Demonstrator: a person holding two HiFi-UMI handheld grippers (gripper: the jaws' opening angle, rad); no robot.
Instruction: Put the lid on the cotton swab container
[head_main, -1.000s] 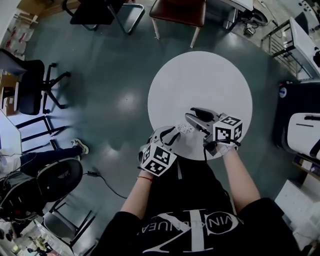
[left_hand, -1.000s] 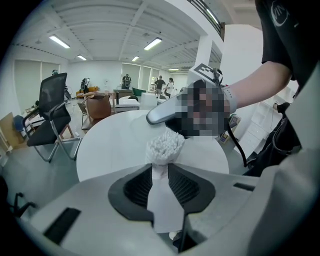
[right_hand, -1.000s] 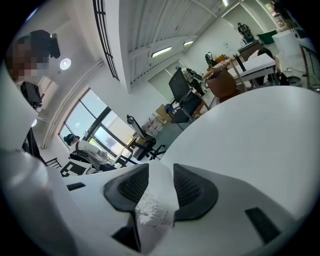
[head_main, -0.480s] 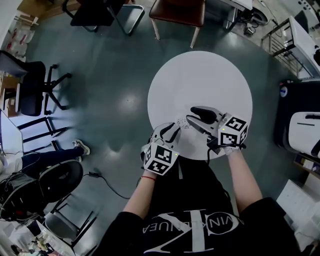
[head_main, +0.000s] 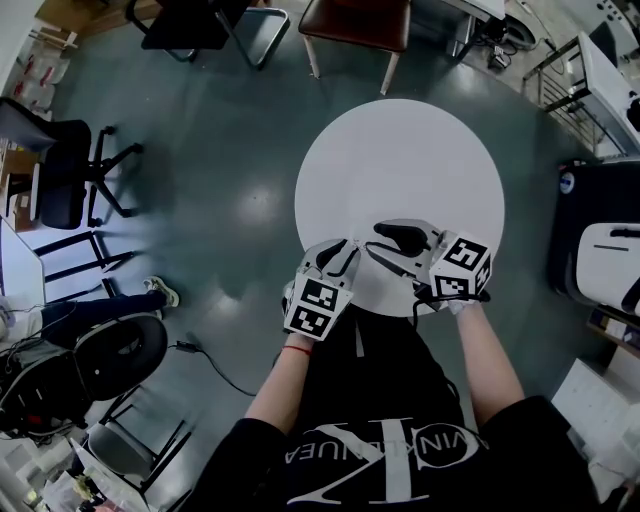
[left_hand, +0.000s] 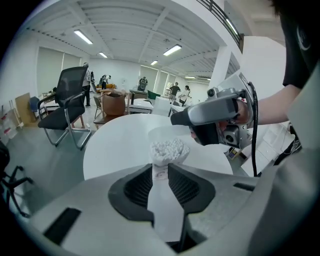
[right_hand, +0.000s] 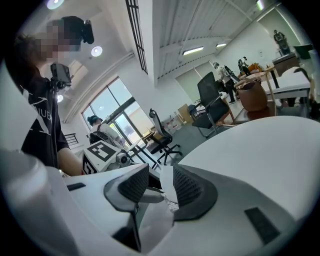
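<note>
Container (left_hand: 169, 149): full of swabs, gripped by left gripper's (head_main: 338, 254) jaws.
Lid (right_hand: 165, 184): clamped in right gripper's (head_main: 381, 242) jaws, near container.
Bench (head_main: 400, 160): round, white.

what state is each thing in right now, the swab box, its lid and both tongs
swab box: uncovered, packed with cotton swabs, clamped in the left tongs
lid: off the box, pinched in the right tongs, close to the box's open top
left tongs: shut on the swab box
right tongs: shut on the lid
</note>
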